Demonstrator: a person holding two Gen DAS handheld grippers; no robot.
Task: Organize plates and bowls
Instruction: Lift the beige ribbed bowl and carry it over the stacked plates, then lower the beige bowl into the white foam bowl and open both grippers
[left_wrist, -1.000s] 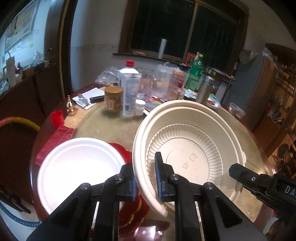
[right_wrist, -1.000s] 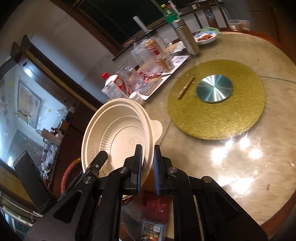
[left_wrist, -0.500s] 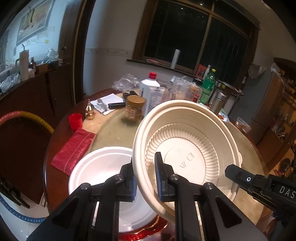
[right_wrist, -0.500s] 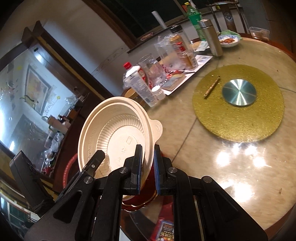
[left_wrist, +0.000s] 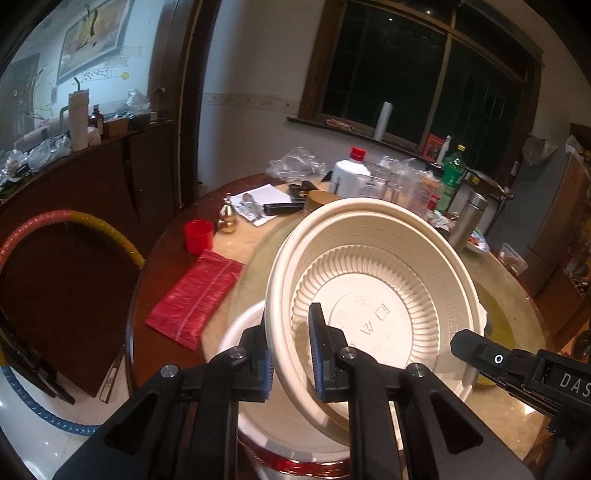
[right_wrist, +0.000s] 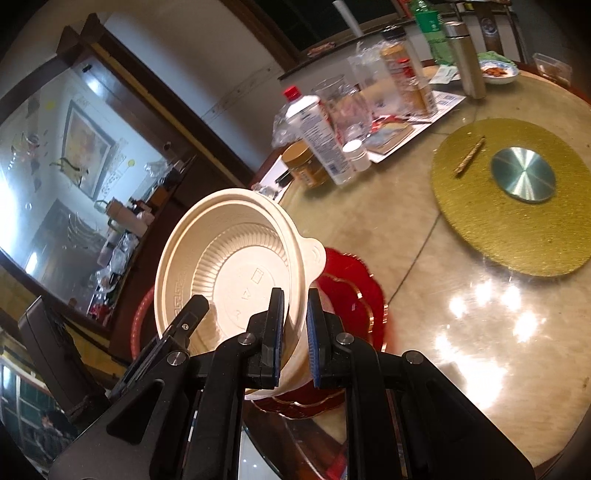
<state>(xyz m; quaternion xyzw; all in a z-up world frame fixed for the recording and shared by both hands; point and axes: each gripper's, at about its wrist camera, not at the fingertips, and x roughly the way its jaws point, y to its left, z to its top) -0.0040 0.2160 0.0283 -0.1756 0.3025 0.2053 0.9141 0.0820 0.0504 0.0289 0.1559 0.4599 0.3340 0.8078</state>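
Note:
A cream ribbed plastic bowl (left_wrist: 373, 295) is held tilted in the air by both grippers. My left gripper (left_wrist: 291, 354) is shut on its near rim. My right gripper (right_wrist: 295, 332) is shut on the opposite rim, and it shows in the left wrist view (left_wrist: 480, 350) at the right. The bowl also shows in the right wrist view (right_wrist: 229, 273). Below it a white plate (left_wrist: 251, 332) lies on a red gold-edged plate (right_wrist: 354, 295) near the table's front edge.
The round table (right_wrist: 369, 214) carries a gold turntable mat (right_wrist: 517, 236) with a steel disc, bottles, jars and glasses at the back (left_wrist: 351, 177), a red cup (left_wrist: 198, 235) and a red bag (left_wrist: 195, 295). A hoop (left_wrist: 74, 221) leans at the left.
Both grippers have lifted the bowl up and back from the table. The white plate now lies further below, mostly hidden behind the bowl and fingers.

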